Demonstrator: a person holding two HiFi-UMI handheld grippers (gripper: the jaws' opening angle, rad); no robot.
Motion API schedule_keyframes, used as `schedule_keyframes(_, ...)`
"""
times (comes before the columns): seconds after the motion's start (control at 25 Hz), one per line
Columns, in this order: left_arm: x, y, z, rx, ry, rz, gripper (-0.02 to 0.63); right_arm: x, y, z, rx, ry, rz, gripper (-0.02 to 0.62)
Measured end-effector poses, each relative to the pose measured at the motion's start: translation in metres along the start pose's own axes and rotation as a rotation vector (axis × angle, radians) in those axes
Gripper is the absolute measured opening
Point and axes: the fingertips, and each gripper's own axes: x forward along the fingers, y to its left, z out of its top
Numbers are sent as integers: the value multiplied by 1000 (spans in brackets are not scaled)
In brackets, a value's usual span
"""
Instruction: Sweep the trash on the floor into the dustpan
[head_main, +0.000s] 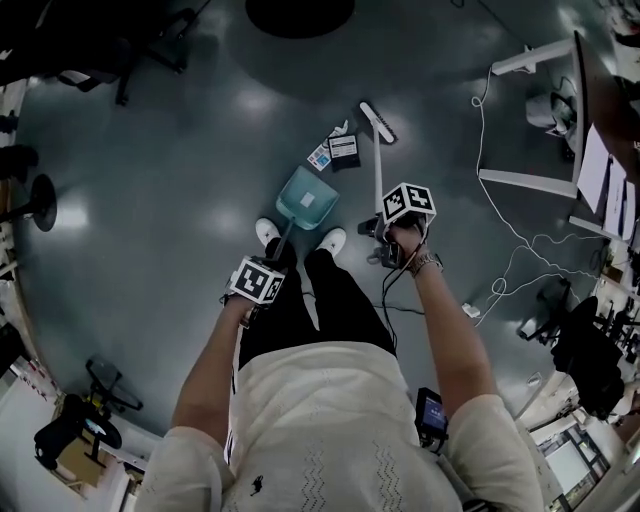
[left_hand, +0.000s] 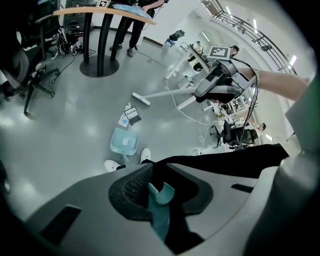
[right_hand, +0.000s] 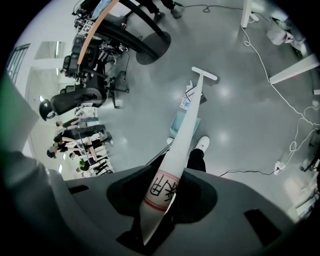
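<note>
A teal dustpan (head_main: 306, 197) rests on the grey floor just ahead of the person's white shoes (head_main: 332, 240). Its thin handle runs back to my left gripper (head_main: 268, 268), which is shut on it; the teal handle end shows between the jaws of that gripper (left_hand: 157, 194). Trash of a few paper cards and packets (head_main: 335, 152) lies just past the pan's mouth. My right gripper (head_main: 390, 238) is shut on the white broom handle (right_hand: 184, 135). The broom head (head_main: 377, 122) touches the floor beyond the trash (right_hand: 188, 100). From the left gripper view the dustpan (left_hand: 124, 141) sits below the trash (left_hand: 129, 116).
White cables (head_main: 500, 215) and a power strip (head_main: 470, 310) trail over the floor at the right, by white desk legs (head_main: 525, 180). A dark round table base (head_main: 300, 12) stands ahead. Office chairs and stands line the left edge (head_main: 30, 195).
</note>
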Motion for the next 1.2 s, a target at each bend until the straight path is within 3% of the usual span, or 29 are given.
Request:
schedule_keyframes(0.16,-6,7,6,-20,10,29,78,14,9,-8,-39,63,-53,121)
schedule_keyframes(0.32,-3,13,12,-55,6,29,78,25,11,-33,-34,122,-53,118)
schedule_keyframes(0.56,10,4,25,-73,-12,31,78,31,-9,-105,-76,286,-64,103)
schedule_keyframes(0.8,11,0,22,-81,-22,35,78,43,0,-179,-142,439,-38,103)
schedule_keyframes(1.04,16,-5,21,-80,-24,42,78,45,16,-202,-169,475,32,103)
schedule_keyframes(1.2,17,-8,18,-78,-28,49,79,34,28,-188,-153,405,92,104)
